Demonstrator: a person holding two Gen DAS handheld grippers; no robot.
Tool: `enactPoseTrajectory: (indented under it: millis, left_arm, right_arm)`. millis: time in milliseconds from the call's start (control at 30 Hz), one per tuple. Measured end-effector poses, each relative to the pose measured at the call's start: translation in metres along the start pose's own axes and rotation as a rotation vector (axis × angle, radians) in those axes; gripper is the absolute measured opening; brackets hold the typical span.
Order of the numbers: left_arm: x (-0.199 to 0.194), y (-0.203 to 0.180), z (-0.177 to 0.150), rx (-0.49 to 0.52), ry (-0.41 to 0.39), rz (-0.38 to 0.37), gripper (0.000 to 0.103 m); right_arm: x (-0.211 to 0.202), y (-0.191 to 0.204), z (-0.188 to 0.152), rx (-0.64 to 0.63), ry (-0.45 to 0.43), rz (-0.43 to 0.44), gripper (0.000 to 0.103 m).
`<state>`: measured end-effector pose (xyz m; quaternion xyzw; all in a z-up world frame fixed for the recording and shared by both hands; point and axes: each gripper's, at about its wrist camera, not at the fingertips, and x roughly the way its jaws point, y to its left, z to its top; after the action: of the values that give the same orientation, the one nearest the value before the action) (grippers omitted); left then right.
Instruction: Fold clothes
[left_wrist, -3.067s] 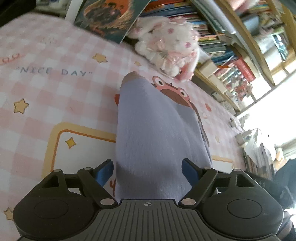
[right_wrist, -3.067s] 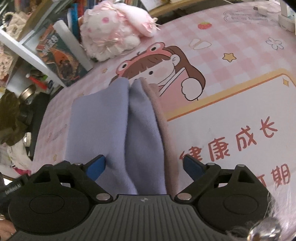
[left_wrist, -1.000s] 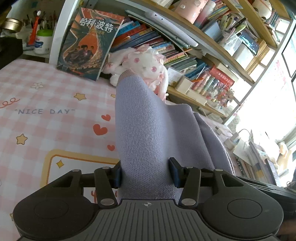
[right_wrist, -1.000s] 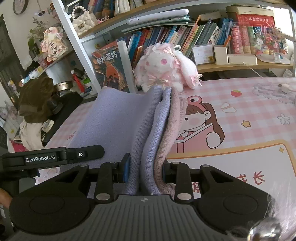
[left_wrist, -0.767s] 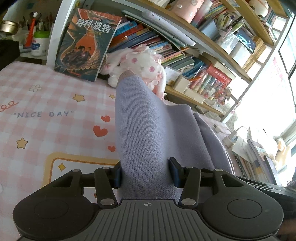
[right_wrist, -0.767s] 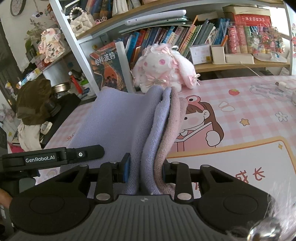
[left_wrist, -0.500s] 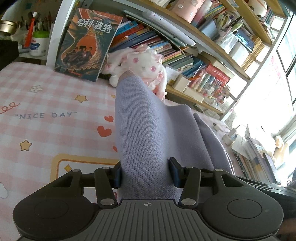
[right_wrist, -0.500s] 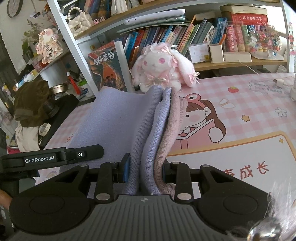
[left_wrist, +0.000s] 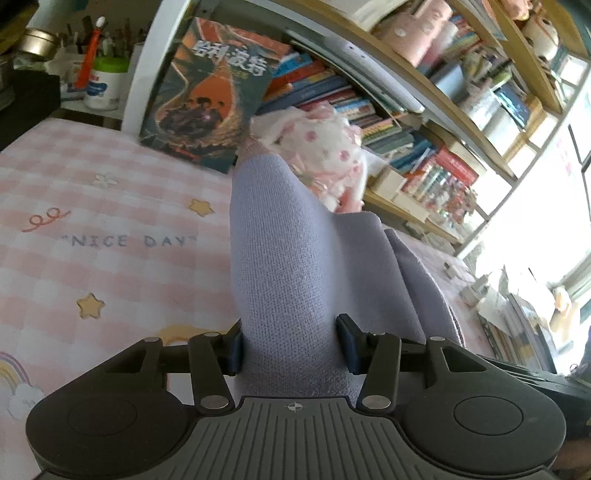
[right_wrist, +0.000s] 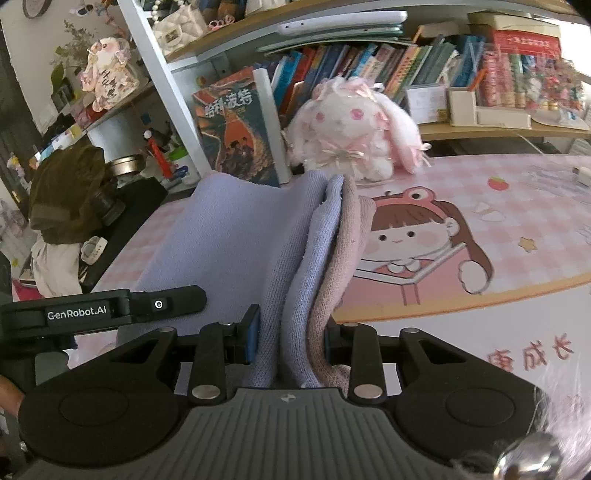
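Note:
A folded lavender knit garment (left_wrist: 284, 266) with a dusty pink edge fills the middle of both views. My left gripper (left_wrist: 291, 345) is shut on one end of it. My right gripper (right_wrist: 291, 338) is shut on the other end, where the lavender garment (right_wrist: 236, 243) shows several stacked layers and the pink layer on the right. The garment is held up off the pink checked mat (left_wrist: 92, 236). The left gripper's black body (right_wrist: 103, 310) shows at the left of the right wrist view.
A white and pink plush rabbit (right_wrist: 351, 129) and an upright book (right_wrist: 236, 133) stand at the back of the mat, under bookshelves (right_wrist: 406, 66). The plush rabbit (left_wrist: 317, 140) also shows in the left wrist view. A dark bundle of clothes (right_wrist: 66, 192) lies at the left.
Both grippers were open around the garment lying on the mat; they have shut on it and lifted it. Over the last second both views have shifted slightly.

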<state>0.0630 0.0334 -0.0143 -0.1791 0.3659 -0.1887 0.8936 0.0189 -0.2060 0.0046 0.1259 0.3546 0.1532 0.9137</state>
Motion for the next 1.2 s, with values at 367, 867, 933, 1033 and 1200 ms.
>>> enactPoseTrajectory:
  millis: [367, 867, 933, 1033, 1200]
  left_arm:
    - [0.03, 0.034, 0.047, -0.033, -0.042, 0.021, 0.048]
    - [0.095, 0.067, 0.089, -0.062, -0.016, 0.042, 0.048]
    - [0.102, 0.07, 0.091, -0.06, -0.011, 0.044, 0.048]
    - [0.112, 0.077, 0.092, -0.071, -0.005, 0.045, 0.048]
    - [0.129, 0.096, 0.087, -0.128, 0.023, 0.049, 0.052]
  right_arm:
    - [0.06, 0.008, 0.047, -0.036, 0.001, 0.036, 0.029]
    - [0.141, -0.013, 0.089, -0.02, 0.022, 0.05, 0.029]
    - [0.15, -0.017, 0.091, -0.013, 0.026, 0.055, 0.029]
    - [0.162, -0.024, 0.09, -0.003, 0.024, 0.063, 0.029]
    - [0.18, -0.043, 0.086, 0.059, 0.028, 0.084, 0.034]
